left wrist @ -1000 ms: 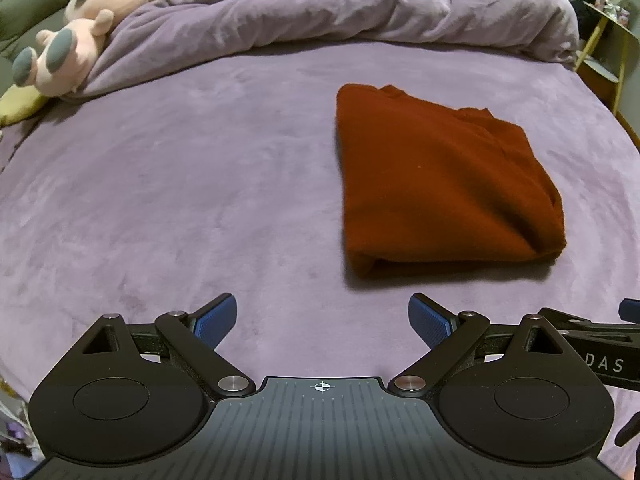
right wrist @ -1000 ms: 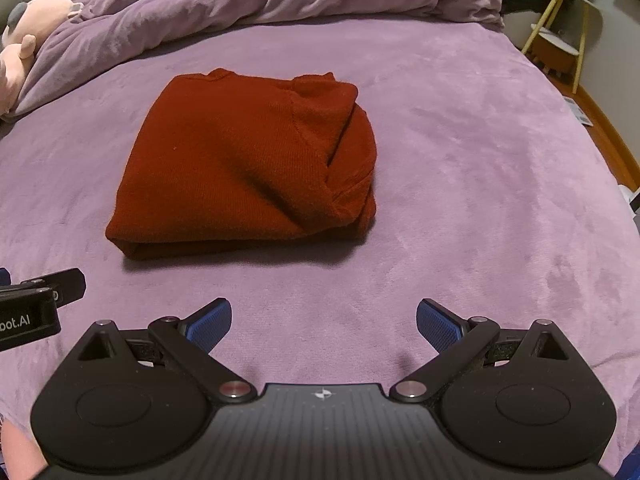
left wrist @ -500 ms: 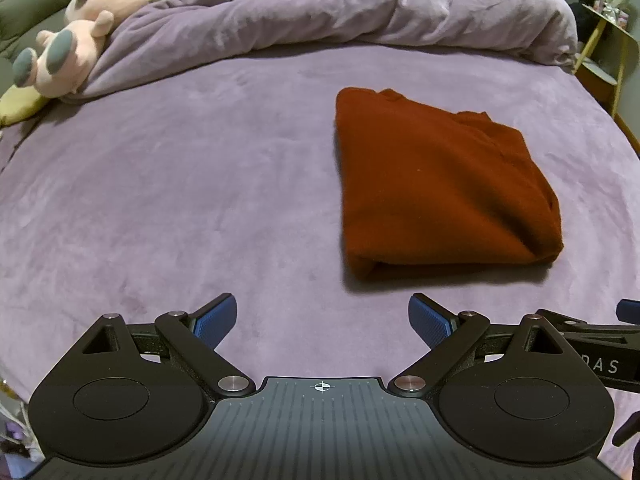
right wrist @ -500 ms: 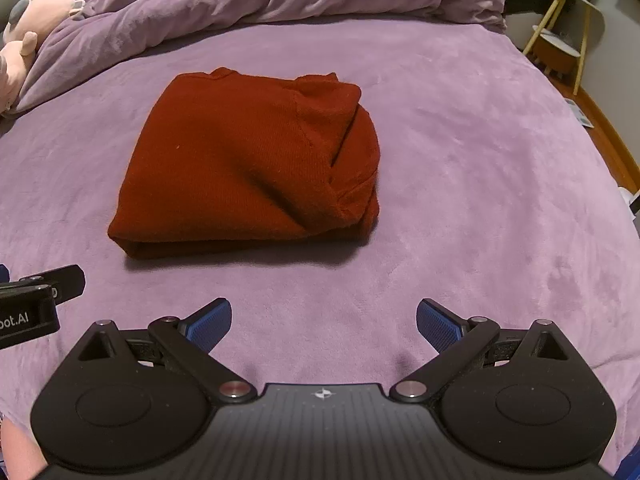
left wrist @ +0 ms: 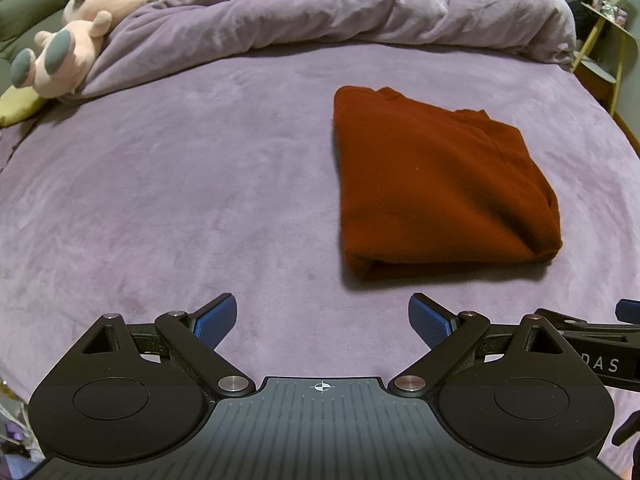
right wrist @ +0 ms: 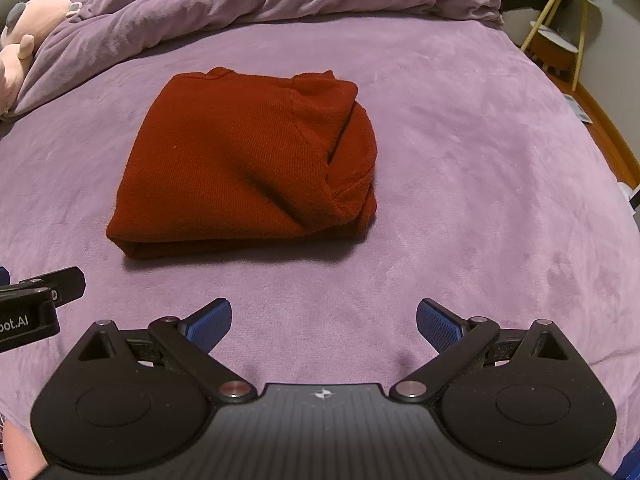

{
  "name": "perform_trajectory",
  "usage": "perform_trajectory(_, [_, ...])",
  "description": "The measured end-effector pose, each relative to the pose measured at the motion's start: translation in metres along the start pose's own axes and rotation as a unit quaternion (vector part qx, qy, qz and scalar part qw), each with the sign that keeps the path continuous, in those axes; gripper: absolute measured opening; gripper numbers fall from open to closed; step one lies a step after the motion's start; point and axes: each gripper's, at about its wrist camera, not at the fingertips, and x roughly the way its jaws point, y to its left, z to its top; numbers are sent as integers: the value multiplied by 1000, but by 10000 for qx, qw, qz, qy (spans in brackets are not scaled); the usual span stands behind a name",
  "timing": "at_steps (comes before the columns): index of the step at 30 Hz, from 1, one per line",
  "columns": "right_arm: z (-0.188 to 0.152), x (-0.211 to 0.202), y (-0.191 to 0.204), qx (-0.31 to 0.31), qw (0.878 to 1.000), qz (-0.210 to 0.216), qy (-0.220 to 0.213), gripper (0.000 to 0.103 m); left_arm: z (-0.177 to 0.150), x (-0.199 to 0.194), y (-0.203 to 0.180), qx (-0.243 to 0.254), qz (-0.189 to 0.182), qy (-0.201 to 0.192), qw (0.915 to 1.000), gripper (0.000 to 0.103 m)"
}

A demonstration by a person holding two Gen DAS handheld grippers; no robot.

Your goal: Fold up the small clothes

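A rust-red knit garment [left wrist: 436,184] lies folded into a thick rectangle on the purple bed [left wrist: 180,200]. In the right wrist view the garment [right wrist: 248,164] sits ahead and slightly left, its folded edge toward me. My left gripper [left wrist: 322,316] is open and empty, held above the bed, near and to the left of the garment. My right gripper [right wrist: 324,320] is open and empty, just short of the garment's near edge. Neither touches the cloth. The right gripper's side shows at the left wrist view's right edge [left wrist: 592,360].
A crumpled purple duvet [left wrist: 340,8] lies across the far side of the bed. A pink plush toy [left wrist: 76,36] rests at the far left by a yellow cushion [left wrist: 16,106]. A small yellow-legged side table [right wrist: 560,28] stands beyond the bed's right edge.
Both grippers have drifted back slightly from the garment; the garment lies as before. Jaws stay open.
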Motion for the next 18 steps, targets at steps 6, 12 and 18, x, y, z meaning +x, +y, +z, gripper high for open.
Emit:
perform_trajectory(6, [-1,0,-1,30,10000,-6,-4,99,0,1,-1,20,-8,18,10000,96])
perform_trajectory(12, [-1,-1,0,16,10000,-5,-3,99,0,1,-1,44,7,6,10000,96])
perform_trajectory(18, [-2,-3,0,12,10000,4,-6,99,-2,2,-3,75,36,8,10000,96])
